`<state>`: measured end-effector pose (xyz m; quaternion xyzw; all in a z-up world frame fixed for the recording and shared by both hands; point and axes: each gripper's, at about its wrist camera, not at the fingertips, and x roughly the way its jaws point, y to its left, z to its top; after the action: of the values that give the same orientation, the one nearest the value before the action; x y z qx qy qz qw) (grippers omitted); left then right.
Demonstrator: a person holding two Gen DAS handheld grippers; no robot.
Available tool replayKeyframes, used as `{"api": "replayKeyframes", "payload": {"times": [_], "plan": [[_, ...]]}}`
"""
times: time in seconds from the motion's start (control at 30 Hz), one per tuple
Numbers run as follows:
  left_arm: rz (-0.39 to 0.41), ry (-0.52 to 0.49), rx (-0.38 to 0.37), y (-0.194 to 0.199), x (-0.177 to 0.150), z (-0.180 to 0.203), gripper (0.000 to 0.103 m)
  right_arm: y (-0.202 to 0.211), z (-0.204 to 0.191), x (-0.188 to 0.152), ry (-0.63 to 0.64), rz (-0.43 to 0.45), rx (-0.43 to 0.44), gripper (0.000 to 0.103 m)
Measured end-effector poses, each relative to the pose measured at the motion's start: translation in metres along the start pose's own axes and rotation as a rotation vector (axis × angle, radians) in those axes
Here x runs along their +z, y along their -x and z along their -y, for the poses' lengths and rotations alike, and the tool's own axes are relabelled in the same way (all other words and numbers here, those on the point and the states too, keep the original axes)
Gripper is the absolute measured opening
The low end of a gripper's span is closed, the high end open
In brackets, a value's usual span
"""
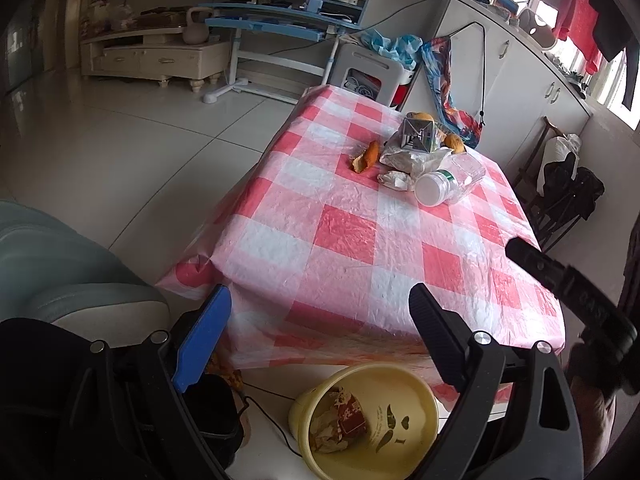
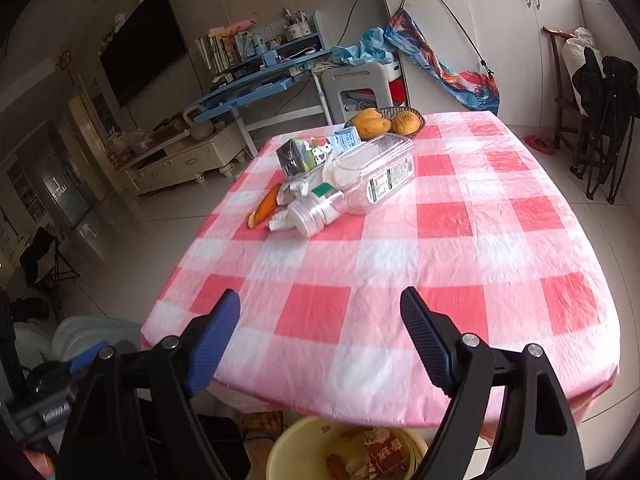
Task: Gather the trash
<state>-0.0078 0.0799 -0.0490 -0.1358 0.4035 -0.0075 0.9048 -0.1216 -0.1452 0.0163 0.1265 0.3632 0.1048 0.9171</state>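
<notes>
Trash bottle (image 2: pixel 360 180) looks light, slick and crushable, so pinch its neck; right gripper (image 2: pixel 320 320) and left gripper (image 1: pixel 320 312) both gape empty.

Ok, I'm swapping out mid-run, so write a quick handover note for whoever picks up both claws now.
Left claw: open, empty, above the yellow bin by the table's near edge.
Right claw: open, empty, over the near end of the checked tablecloth.
Done: some wrappers already lie in the bin.
Left: clear bottle, milk carton, orange peel and crumpled paper, clustered at the far end. The fruit basket behind them looks like food, not trash.
</notes>
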Motion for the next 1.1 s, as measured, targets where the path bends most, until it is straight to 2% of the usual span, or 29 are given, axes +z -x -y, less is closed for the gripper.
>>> {"api": "replayKeyframes", "payload": {"times": [0.23, 0.43, 0.57, 0.6, 0.73, 0.87, 0.93, 1.0, 1.1], "plan": [[-0.009, 0.009, 0.002, -0.008, 0.005, 0.001, 0.087, -0.054, 0.003, 0.040, -0.084, -0.024, -0.022, 0.079], [-0.041, 0.008, -0.017, -0.014, 0.004, 0.003, 0.087, -0.100, 0.012, 0.053, -0.195, -0.067, -0.051, 0.079], [-0.064, 0.023, -0.029, -0.018, 0.005, 0.003, 0.087, -0.116, 0.021, 0.054, -0.229, -0.080, -0.076, 0.080], [-0.069, 0.023, -0.031, -0.019, 0.004, 0.003, 0.087, -0.119, 0.023, 0.055, -0.232, -0.079, -0.076, 0.084], [-0.088, 0.013, -0.034, -0.025, 0.002, 0.007, 0.087, -0.121, 0.031, 0.060, -0.206, -0.086, -0.111, 0.085], [-0.097, -0.004, -0.032, -0.030, 0.001, 0.013, 0.087, -0.115, 0.037, 0.060, -0.146, -0.114, -0.082, 0.079], [-0.102, -0.015, -0.029, -0.032, 0.001, 0.015, 0.087, -0.107, 0.044, 0.058, -0.150, -0.125, -0.035, 0.072], [-0.106, -0.024, -0.026, -0.034, 0.001, 0.016, 0.087, -0.098, 0.049, 0.057, -0.143, -0.145, -0.001, 0.052], [-0.113, -0.032, -0.022, -0.035, 0.000, 0.016, 0.087, -0.083, 0.057, 0.056, -0.136, -0.170, 0.032, 0.045]]}}
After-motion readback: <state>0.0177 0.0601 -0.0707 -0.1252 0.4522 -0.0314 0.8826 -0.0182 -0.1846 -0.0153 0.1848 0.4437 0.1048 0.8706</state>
